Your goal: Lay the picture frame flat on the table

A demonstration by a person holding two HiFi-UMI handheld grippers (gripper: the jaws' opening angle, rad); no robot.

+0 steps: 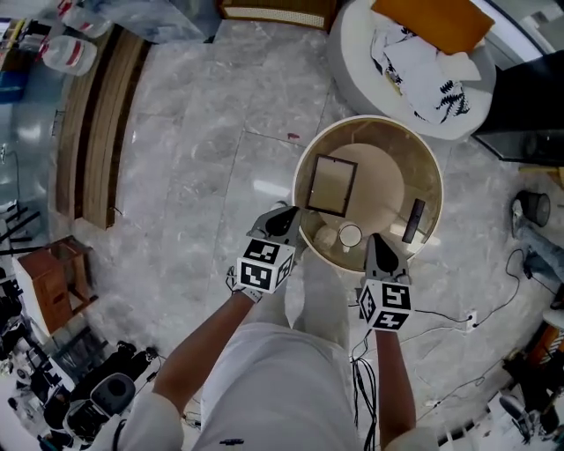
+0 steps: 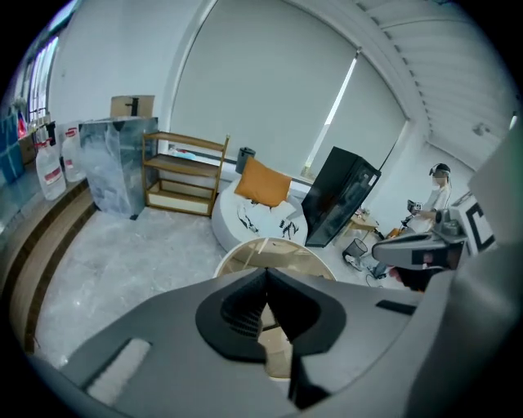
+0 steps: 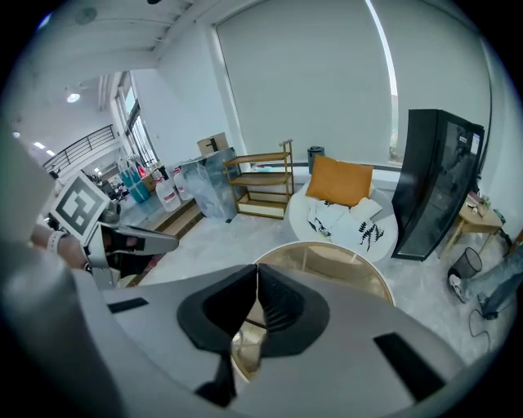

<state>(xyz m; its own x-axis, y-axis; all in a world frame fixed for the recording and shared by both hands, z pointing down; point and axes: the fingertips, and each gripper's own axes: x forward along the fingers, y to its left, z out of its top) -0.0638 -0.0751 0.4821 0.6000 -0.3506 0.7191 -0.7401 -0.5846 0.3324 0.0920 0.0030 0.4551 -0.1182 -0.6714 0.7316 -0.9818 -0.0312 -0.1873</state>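
Dark-edged with a beige middle, the picture frame point(image 1: 331, 185) lies flat on the round table point(image 1: 388, 176), left of the table's centre. A small white cylinder point(image 1: 350, 235) and a dark remote point(image 1: 412, 220) sit nearer the table's near rim. At that rim the left gripper point(image 1: 293, 216) and the right gripper point(image 1: 379, 242) hover, each with its jaws pressed together and nothing between them.

The grey marble-patterned stone floor point(image 1: 194, 150) looked polished to me, with a bright patch of glare on it. The round beige table point(image 1: 432, 163) seemed smooth and satiny. The dark-edged rectangular picture frame point(image 1: 331, 185) held a matt tan panel. The orange cushion point(image 1: 432, 22) read as soft cloth. The left gripper point(image 2: 266, 277) and right gripper point(image 3: 257, 273) had matt grey plastic shells and ribbed black pads.
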